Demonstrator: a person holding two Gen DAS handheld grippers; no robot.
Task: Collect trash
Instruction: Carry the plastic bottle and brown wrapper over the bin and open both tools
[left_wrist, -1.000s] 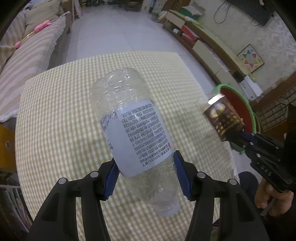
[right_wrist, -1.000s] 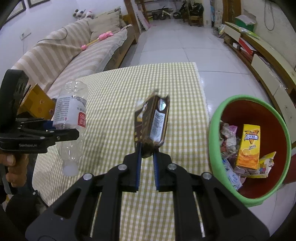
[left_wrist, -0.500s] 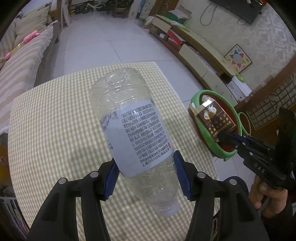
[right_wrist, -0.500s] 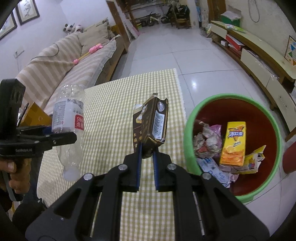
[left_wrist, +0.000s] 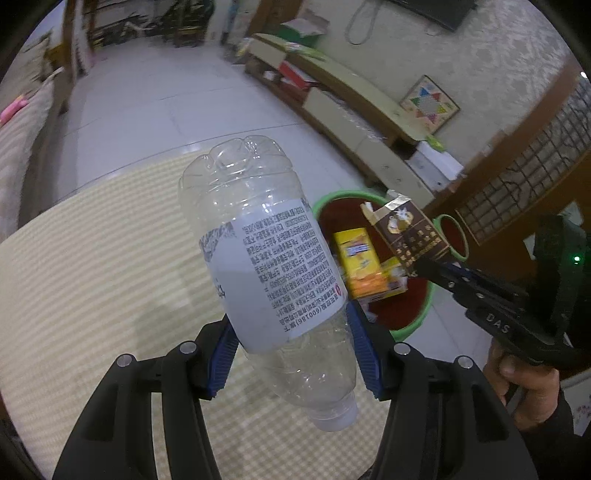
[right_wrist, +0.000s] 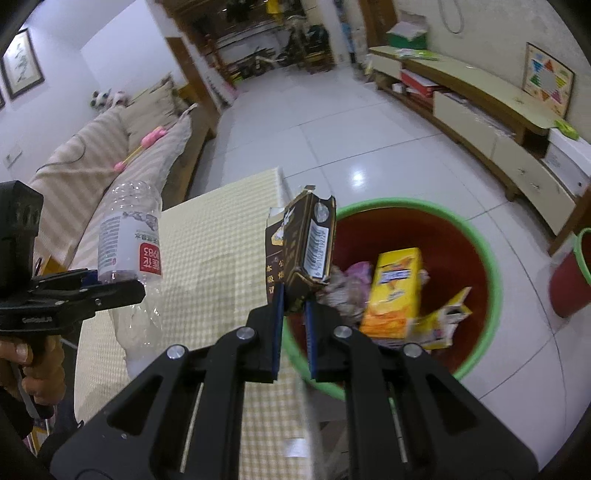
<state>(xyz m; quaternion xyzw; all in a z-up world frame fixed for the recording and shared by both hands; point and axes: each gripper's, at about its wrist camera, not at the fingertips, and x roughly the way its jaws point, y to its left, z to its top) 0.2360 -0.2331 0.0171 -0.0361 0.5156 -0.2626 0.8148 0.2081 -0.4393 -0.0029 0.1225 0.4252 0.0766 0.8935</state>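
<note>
I am holding an empty plastic bottle (left_wrist: 266, 266) in my left tool (left_wrist: 291, 347), its blue pads clamped on the body just below the label, with the cap end pointing down toward me. Gripping it there is keeping the light bottle from swinging while I am carrying it above the tabletop (left_wrist: 92, 266), near the right edge.

My right tool (right_wrist: 293, 310) is squeezing the bottom corner of a brown carton (right_wrist: 301, 243), pads pressed together on the flattened cardboard. The carton is standing upright in the grip with its torn top open, and it is hanging over the near rim of the green bin (right_wrist: 491, 266), which is sitting on the floor just off the tabletop's right edge. Held by its low corner like this, it should fall freely when I let go.

The bin is already holding a yellow box (right_wrist: 395, 291) and crumpled wrappers (right_wrist: 347, 284).

Compared with a second ago, both tools have swung right: then the carton was over the checked cloth and the bin lay well off to the side, while now the bin is filling the middle of the right wrist view. Both grips are unchanged.
</note>
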